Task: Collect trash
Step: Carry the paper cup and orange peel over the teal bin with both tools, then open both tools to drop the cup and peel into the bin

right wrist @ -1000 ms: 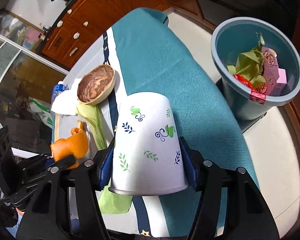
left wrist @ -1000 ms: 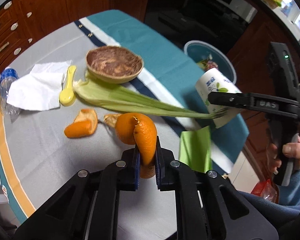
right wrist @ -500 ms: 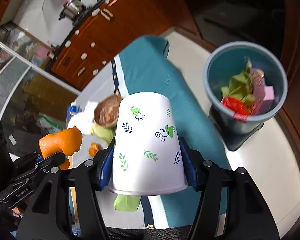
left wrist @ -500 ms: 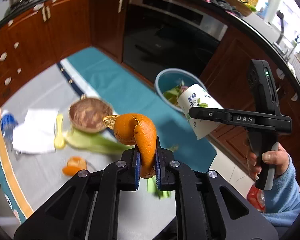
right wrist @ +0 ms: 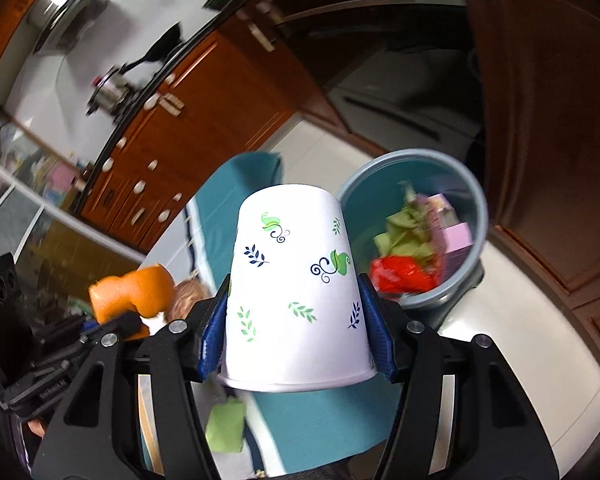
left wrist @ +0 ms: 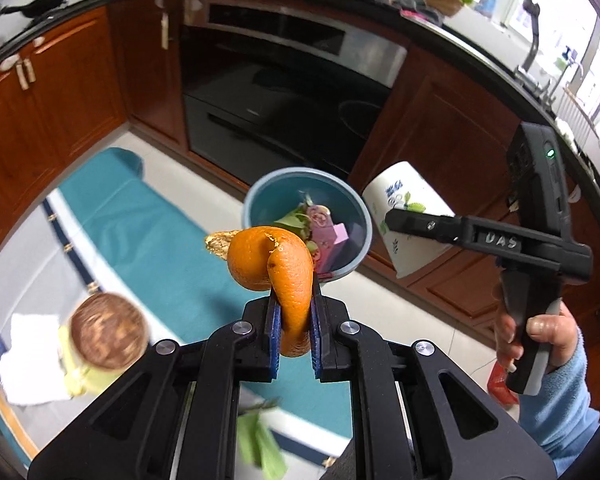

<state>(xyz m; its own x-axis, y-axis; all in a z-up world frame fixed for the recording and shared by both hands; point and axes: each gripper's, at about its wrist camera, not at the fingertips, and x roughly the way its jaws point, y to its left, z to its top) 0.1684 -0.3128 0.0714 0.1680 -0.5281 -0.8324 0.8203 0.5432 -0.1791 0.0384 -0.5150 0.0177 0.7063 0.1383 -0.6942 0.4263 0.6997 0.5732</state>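
My left gripper is shut on a curled orange peel and holds it in the air, just short of the blue-grey trash bin on the floor. The bin holds green leaves, a pink box and red wrapping. My right gripper is shut on an upside-down white paper cup with leaf prints, beside and above the bin. In the left wrist view the cup hangs right of the bin, the right gripper held by a hand in a blue sleeve. The peel shows at left in the right wrist view.
The table with a teal and grey cloth lies lower left, bearing a brown wooden bowl, white napkin and green scraps. Wooden cabinets and a black oven stand behind the bin. Pale tiled floor surrounds the bin.
Both grippers rose and swung away from the table toward the bin, carrying the peel and the cup. The table items slid to the lower left and the bin came nearer the centre.
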